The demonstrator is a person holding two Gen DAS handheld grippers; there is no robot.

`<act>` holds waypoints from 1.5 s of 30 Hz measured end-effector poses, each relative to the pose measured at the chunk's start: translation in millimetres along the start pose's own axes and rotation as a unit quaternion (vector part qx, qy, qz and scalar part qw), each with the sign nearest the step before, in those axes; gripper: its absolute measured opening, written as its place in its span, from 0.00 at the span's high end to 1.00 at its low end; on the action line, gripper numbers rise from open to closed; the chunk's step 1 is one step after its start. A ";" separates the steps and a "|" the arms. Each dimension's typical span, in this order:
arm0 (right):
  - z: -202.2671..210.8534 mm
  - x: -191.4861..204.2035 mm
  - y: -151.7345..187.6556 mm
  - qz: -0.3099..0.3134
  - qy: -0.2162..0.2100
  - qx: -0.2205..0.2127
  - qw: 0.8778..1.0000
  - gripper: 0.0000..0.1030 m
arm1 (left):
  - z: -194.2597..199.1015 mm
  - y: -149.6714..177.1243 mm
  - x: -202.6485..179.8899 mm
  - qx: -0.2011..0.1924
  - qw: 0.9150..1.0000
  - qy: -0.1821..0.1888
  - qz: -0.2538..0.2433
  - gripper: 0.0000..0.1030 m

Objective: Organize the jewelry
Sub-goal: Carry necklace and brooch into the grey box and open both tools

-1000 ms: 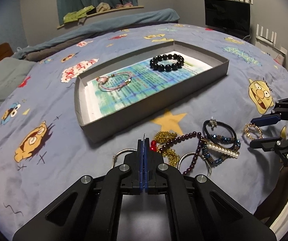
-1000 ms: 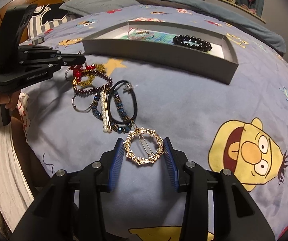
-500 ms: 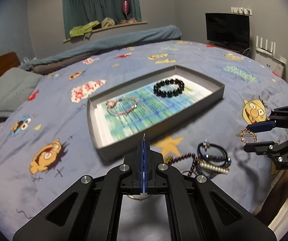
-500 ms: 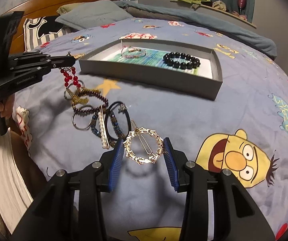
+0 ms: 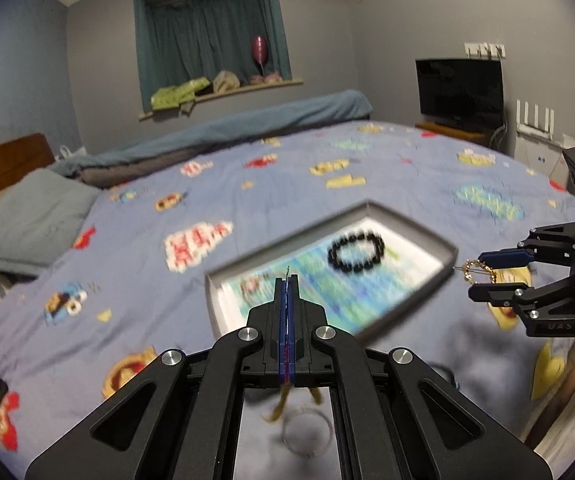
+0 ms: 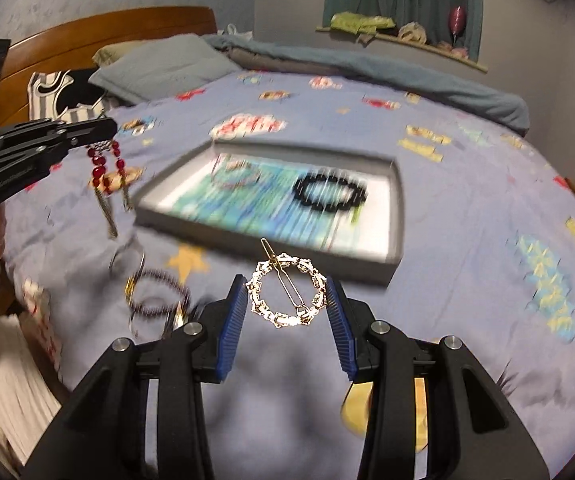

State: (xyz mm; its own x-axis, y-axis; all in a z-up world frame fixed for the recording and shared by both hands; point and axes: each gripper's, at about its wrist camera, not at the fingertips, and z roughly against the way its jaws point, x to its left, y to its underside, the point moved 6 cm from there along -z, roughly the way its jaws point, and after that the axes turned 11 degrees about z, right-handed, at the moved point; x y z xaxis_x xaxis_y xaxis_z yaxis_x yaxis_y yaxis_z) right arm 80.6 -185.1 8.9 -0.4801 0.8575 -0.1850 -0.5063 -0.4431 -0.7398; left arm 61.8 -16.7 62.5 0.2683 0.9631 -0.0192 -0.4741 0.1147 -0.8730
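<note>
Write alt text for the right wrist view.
The right tongs grip a gold ring-shaped hair clip above a cartoon bedspread. At left, the left tongs dangle a red-beaded piece; beyond, a grey tray holds a black bead bracelet.

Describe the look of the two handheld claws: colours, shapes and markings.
Both are matte black plastic with angular linked arms and silver round bolts at the pivots. The right claw has ribbed blue pads; the left claw has thin blue pads. Faint pale lettering runs along the left claw's side.
</note>
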 end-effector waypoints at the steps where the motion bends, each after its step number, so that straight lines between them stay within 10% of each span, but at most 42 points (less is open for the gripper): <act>1: -1.1 -4.2 -9.1 -0.001 0.006 -0.005 1.000 0.61 | -0.7 -8.1 1.9 -0.004 1.000 0.003 0.004 0.99; 9: -37.1 -30.6 -47.9 -0.016 0.035 -0.010 0.999 0.61 | -27.0 -40.9 11.2 -0.018 1.000 0.000 0.019 0.99; 27: -117.8 -48.2 -18.0 -0.055 0.031 0.058 0.996 0.61 | -130.0 30.2 26.6 0.117 0.992 -0.010 0.044 0.99; 45: -133.8 -46.8 -15.9 -0.051 0.043 0.079 0.995 0.61 | -153.4 49.1 52.6 0.158 0.984 -0.028 0.078 0.94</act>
State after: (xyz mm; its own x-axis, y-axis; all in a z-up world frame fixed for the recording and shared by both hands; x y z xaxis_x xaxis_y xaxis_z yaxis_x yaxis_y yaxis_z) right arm 207.0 -183.2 -57.3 -0.3609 0.9162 -0.1739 -0.6587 -0.3825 -0.6480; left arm 181.3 2.3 -56.1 0.1288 0.9859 -0.1071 -0.7456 0.0251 -0.6660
